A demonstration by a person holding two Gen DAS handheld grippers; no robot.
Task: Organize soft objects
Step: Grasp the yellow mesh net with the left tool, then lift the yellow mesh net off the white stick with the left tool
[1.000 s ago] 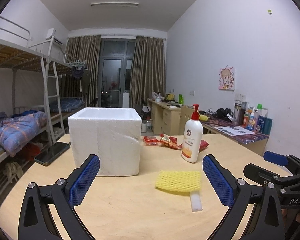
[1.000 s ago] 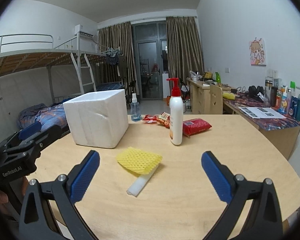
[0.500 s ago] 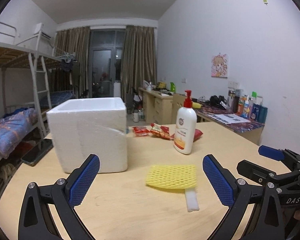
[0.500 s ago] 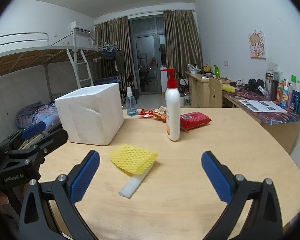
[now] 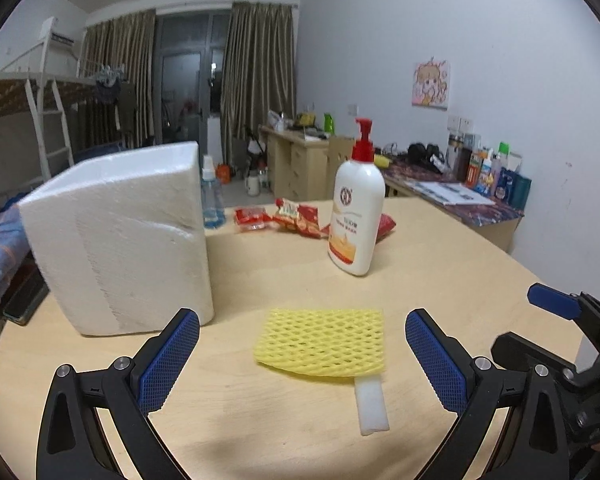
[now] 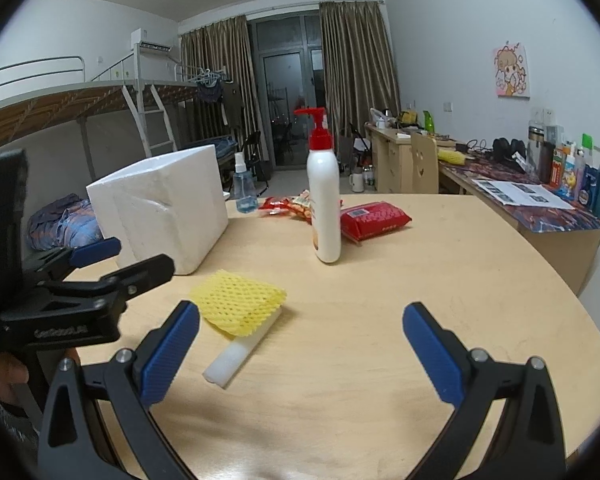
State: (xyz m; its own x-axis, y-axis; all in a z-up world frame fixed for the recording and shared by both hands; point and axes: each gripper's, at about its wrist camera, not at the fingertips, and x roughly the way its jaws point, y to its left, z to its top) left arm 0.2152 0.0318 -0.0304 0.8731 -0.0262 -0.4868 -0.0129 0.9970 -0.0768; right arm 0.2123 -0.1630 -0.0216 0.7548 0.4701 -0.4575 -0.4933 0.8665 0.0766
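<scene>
On the round table [image 5: 440, 264], the yellow foam net [image 5: 320, 340] lies over a white foam strip [image 5: 371, 404] beside the open foam box [image 5: 116, 236], w/ left gripper [image 5: 302, 356] & right gripper [image 6: 300, 344] both spread wide, empty, approx. framing the net for pickup.

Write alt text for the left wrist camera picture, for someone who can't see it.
The open left claw hovers over a round wooden table, aimed at a yellow foam net lying partly over a white foam strip. A white foam box stands to the left, a pump bottle and red snack packets farther back, and the right claw shows at the right edge.
</scene>
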